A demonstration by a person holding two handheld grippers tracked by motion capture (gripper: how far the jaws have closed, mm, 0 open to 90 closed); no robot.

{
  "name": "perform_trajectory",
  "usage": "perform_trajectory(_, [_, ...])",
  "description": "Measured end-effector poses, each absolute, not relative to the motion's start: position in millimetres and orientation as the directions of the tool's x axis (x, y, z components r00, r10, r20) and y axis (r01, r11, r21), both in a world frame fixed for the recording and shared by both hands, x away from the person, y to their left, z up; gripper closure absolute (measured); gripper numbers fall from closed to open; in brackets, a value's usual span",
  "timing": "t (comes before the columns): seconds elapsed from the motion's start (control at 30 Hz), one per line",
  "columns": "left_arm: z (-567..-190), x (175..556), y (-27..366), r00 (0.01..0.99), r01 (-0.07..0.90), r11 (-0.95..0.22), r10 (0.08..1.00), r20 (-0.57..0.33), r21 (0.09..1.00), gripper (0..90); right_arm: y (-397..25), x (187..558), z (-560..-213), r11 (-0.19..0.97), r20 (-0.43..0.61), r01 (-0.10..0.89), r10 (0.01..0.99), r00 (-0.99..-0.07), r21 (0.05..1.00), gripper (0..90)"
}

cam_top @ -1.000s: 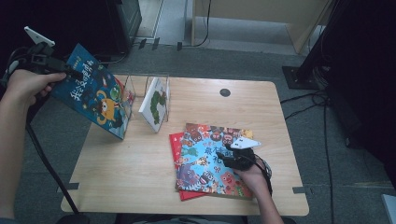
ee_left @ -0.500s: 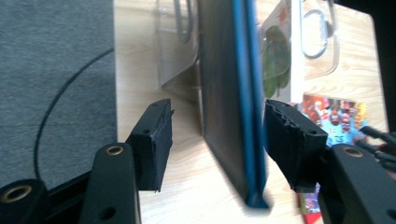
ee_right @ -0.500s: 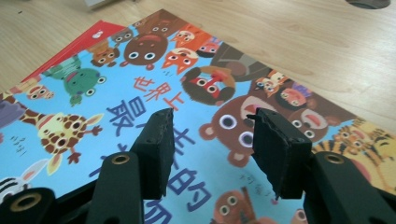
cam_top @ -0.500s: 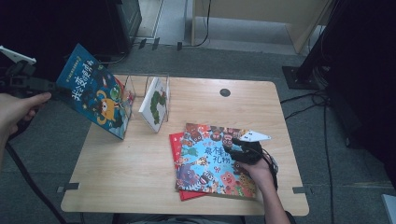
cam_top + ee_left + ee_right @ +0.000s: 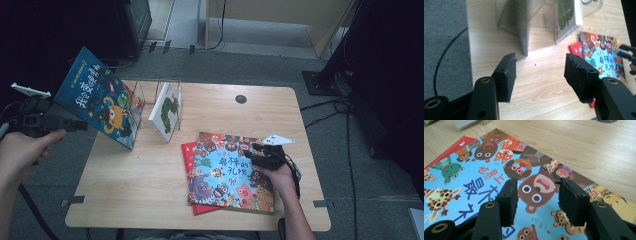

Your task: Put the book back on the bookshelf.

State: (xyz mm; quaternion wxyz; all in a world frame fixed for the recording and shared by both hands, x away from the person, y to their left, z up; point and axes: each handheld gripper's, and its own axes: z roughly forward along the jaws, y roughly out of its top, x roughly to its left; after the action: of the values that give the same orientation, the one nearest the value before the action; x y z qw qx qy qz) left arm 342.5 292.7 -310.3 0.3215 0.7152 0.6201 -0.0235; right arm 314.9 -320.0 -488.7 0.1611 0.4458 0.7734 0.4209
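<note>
Book leaning at the rack, both claws gaping

Left claw wide open, holding nothing; blue book blurred edge-on, tilted against clear rack. Right claw open over animal book lying flat on surface.

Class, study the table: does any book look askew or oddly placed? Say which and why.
The blue picture book leans steeply out of the clear book stand, its top past the table edge, while the white book stands inside. The left claw hangs open, apart from it.
</note>
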Motion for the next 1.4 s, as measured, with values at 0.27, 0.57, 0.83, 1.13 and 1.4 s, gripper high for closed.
perform_trajectory(0.27, [-326,342,255,0.302,0.892,-0.092,0.85,-0.432,0.443,45.0,-321,316,-491,0.251,0.128,0.568,0.83,-0.543,0.784,50.0])
perform_trajectory(0.57, [-359,355,200,0.396,0.876,-0.201,0.818,-0.418,0.438,50.1,-327,312,-493,0.25,0.124,0.576,0.838,-0.532,0.779,53.8])
perform_trajectory(0.83, [-392,363,159,0.458,0.86,-0.263,0.774,-0.437,0.437,63.0,-337,309,-498,0.234,0.135,0.599,0.852,-0.505,0.766,57.2])
perform_trajectory(1.13, [-420,367,125,0.527,0.828,-0.328,0.731,-0.434,0.454,72.9,-346,305,-501,0.209,0.139,0.606,0.869,-0.475,0.767,66.8])
perform_trajectory(1.4, [-438,370,95,0.57,0.807,-0.382,0.705,-0.422,0.451,79.5,-358,310,-498,0.183,0.131,0.619,0.895,-0.426,0.764,82.1])
